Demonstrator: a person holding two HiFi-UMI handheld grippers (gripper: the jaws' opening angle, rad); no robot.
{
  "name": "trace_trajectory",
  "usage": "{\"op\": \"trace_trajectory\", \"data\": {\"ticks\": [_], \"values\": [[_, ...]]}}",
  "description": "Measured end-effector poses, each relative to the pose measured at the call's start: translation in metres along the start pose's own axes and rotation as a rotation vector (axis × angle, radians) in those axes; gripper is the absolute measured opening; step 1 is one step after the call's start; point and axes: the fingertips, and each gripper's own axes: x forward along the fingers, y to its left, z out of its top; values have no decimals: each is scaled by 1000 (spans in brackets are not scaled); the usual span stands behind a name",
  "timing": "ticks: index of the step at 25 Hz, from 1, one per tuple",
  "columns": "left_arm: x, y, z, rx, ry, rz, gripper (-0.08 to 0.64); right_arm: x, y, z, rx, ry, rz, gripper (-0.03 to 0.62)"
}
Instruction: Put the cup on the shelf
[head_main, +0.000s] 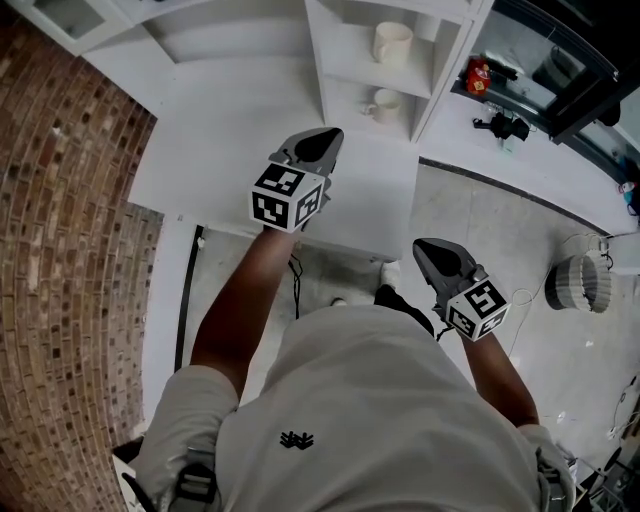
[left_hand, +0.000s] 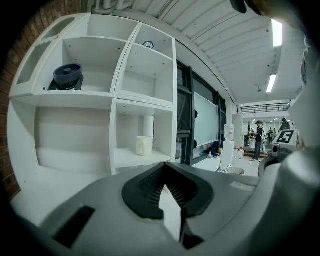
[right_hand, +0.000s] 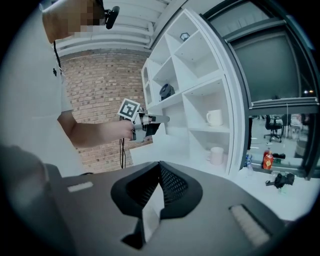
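Smooth matt white shelf, glossy ceramic-looking upper cup, rough red brick wall

The shelf is white all over. In the head view two cups stand at 1 o'clock: the upper cup is cream and the lower cup is white. The brick wall at 9 o'clock is red-brown with pale joints. The left gripper and the right gripper are grey with black pads, and their cubes carry black-and-white square markers. The shirt is light grey with a small black emblem.
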Motion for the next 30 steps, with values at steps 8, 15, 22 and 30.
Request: {"op": "trace_trajectory", "data": {"ticks": [8, 15, 22, 30], "values": [[-38, -28, -22, -23, 46, -37, 5, -1, 22, 0, -9, -8, 1, 11], [-70, -63, -44, -13, 82, -113, 5, -5, 40, -6, -3, -15, 0, 11], [-106, -92, -72, -11, 135, -181, 5, -1, 60, -8, -7, -18, 2, 11], [-139, -124, -101, -11, 185, -244, 5, -5, 80, -17, -11, -17, -4, 11]]}}
